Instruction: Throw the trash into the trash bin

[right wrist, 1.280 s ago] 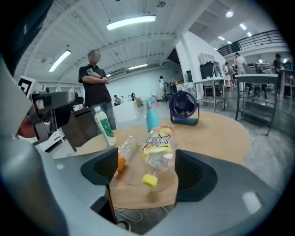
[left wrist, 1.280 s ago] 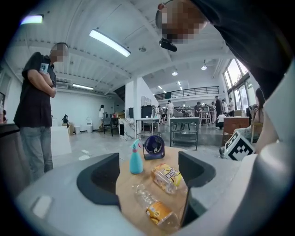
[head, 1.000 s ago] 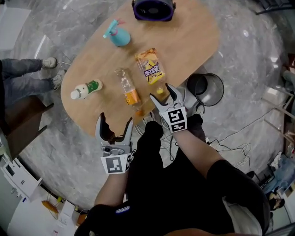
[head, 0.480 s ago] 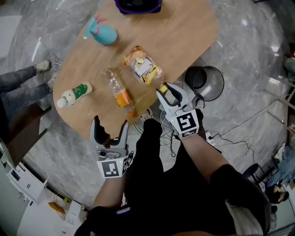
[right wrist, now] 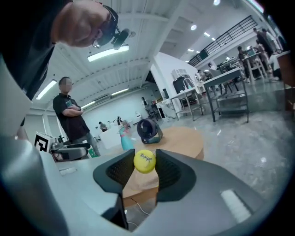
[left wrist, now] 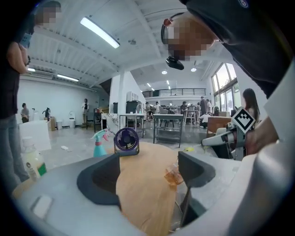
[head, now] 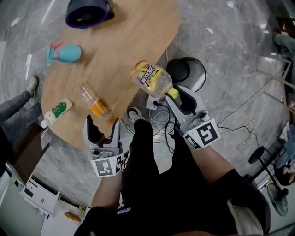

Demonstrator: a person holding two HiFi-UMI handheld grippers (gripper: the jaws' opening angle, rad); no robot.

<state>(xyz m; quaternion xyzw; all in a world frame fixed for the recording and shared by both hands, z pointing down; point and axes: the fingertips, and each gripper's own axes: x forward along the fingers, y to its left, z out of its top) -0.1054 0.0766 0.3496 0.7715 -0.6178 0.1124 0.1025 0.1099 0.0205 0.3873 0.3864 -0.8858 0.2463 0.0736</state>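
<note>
Change since the earlier frames: the snack bag (head: 150, 77), which lay flat on the surface (head: 115, 41), is now lifted clear of it. The right gripper (head: 179, 96) has risen with it, and its jaws have just been closing. The left gripper (head: 102, 126) has moved in to the near edge of the surface.

Count, left to right:
- One white bottle with a green label (head: 55, 112), lying on its side at the left edge of the surface.
- One teal spray bottle (head: 64, 53), lying on its side.
- One purple desk fan (head: 87, 11) at the far end.
- One clear plastic bottle with an orange band (head: 94, 103), lying down near the front edge.
- One snack bag, yellow, in the air over the right edge of the surface.
- One trash bin (head: 201, 73).
- Two grippers.

Left gripper: jaws apart, with nothing between them. Its own view shows the surface and the clear bottle beyond them.

Right gripper: jaws clamped on the snack bag's yellow end (right wrist: 144, 162), which sits between the two pads. The bag hangs out past the jaw tips, just beside the bin and not over it.

Containers: the bin stands on the grey floor (head: 230, 41) just beside the right edge of the surface. Its inside is dark, and the contents cannot be made out. The snack bag is not in it.
</note>
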